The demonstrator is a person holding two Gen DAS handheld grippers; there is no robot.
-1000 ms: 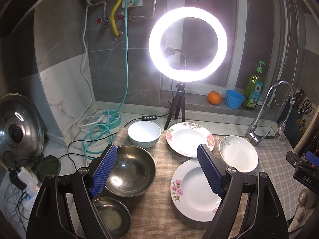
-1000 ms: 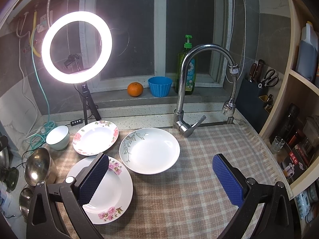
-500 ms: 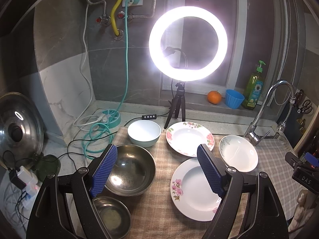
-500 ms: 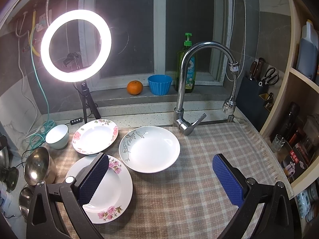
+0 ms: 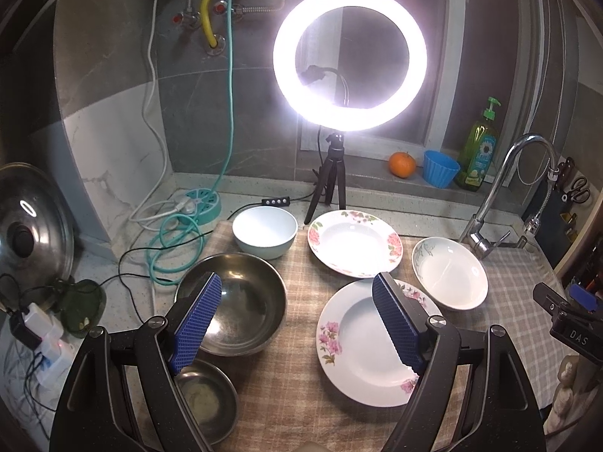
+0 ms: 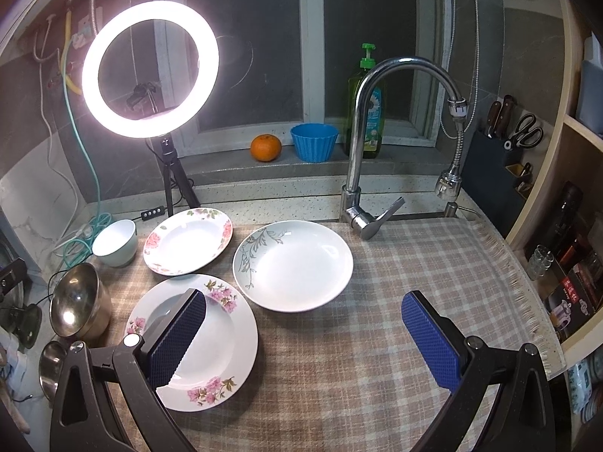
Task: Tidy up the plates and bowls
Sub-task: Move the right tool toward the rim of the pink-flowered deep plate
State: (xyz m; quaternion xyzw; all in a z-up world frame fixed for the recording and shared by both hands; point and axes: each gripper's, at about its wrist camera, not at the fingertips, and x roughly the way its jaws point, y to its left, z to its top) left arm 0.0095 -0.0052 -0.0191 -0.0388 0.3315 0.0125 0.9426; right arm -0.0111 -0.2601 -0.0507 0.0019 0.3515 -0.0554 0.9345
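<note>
On a checked cloth (image 6: 395,263) lie a near floral plate (image 5: 361,354) (image 6: 222,342), a far floral plate (image 5: 354,241) (image 6: 188,239), a white deep plate with a grey leaf pattern (image 5: 448,275) (image 6: 297,263), a white bowl (image 5: 264,229) (image 6: 115,241), a large steel bowl (image 5: 233,301) (image 6: 77,301) and a small steel bowl (image 5: 207,399) (image 6: 51,367). My left gripper (image 5: 294,320) is open and empty above the gap between the large steel bowl and the near floral plate. My right gripper (image 6: 305,339) is open and empty, in front of the deep plate.
A ring light on a tripod (image 5: 350,60) stands behind the dishes. A faucet (image 6: 377,143) rises at the back right. An orange (image 6: 265,147), a blue cup (image 6: 314,141) and a soap bottle (image 6: 367,113) sit on the sill. Cables and a pot lid (image 5: 26,229) are at left.
Both grippers have drifted slightly; the dishes sit a little higher in both views. Nothing was taken hold of or moved.
</note>
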